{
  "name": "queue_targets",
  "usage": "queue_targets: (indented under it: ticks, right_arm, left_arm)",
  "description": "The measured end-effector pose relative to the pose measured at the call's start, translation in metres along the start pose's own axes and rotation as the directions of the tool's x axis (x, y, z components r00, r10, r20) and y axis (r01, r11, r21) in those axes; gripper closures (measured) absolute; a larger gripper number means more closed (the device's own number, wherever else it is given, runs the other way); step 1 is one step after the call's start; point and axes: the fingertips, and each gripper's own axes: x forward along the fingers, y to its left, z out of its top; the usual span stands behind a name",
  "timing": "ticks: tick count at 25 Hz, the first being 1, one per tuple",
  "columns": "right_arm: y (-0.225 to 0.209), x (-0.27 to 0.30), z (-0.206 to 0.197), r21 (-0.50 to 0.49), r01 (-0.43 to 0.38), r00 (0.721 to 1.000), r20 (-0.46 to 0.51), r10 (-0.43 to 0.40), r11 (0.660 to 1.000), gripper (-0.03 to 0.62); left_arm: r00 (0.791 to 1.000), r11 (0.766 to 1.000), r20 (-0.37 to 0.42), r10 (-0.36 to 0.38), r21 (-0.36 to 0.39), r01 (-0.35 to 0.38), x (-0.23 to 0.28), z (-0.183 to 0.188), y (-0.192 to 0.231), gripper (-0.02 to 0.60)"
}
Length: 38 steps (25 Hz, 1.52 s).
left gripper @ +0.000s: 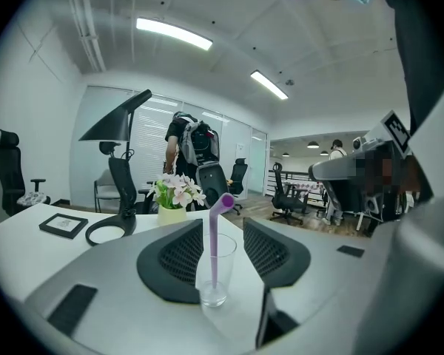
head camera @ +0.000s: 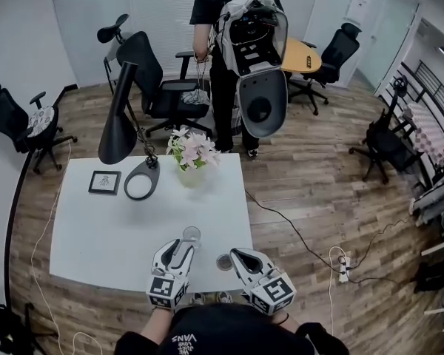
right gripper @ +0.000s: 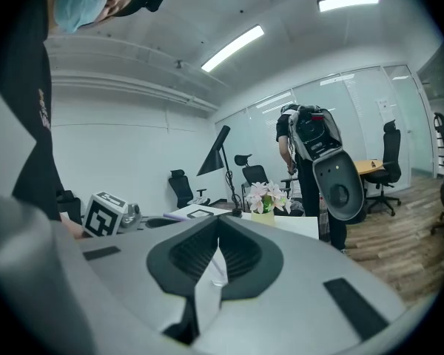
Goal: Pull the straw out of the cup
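A clear cup stands on the white table with a purple bent straw upright in it. My left gripper is open, one jaw on each side of the cup, and the pads do not press on it. From the head view the cup sits just beyond the left gripper near the table's front edge. My right gripper is shut, tips together with nothing clamped. A second small glass shows through the gap under its tips and sits beside the right gripper.
Farther back on the table stand a black lamp, a framed picture and a pot of pink flowers. A person with a backpack stands behind the table among office chairs. A cable and power strip lie on the floor at the right.
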Motion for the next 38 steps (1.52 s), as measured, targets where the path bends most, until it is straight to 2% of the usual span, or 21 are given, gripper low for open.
queue_targets:
  ticks: [11, 16, 20, 22, 38]
  right_arm:
    - [-0.010, -0.009, 0.003, 0.016, 0.075, 0.997, -0.002, -0.075, 0.997, 0.576]
    - [-0.009, -0.008, 0.000, 0.011, 0.065, 0.998, 0.008, -0.065, 0.998, 0.576]
    - [-0.008, -0.008, 0.000, 0.010, 0.060, 0.998, 0.009, -0.060, 0.998, 0.576]
    - [-0.007, -0.009, 0.000, 0.010, 0.057, 0.998, 0.009, -0.057, 0.998, 0.576]
    - [-0.009, -0.009, -0.002, 0.014, 0.049, 0.999, 0.003, -0.049, 0.999, 0.576]
  left_arm:
    - [0.999, 0.999, -0.010, -0.044, 0.003, 0.044, 0.018, 0.000, 0.000, 0.425]
    - [0.999, 0.999, -0.013, -0.036, 0.002, 0.036, 0.018, -0.001, 0.003, 0.437]
    - [1.000, 1.000, -0.018, -0.012, 0.014, 0.012, 0.018, -0.004, 0.007, 0.522]
    - [1.000, 1.000, -0.016, -0.007, 0.017, 0.007, 0.018, -0.004, 0.008, 0.534]
    - [1.000, 0.999, -0.011, 0.017, 0.039, -0.017, 0.021, -0.001, 0.011, 0.543]
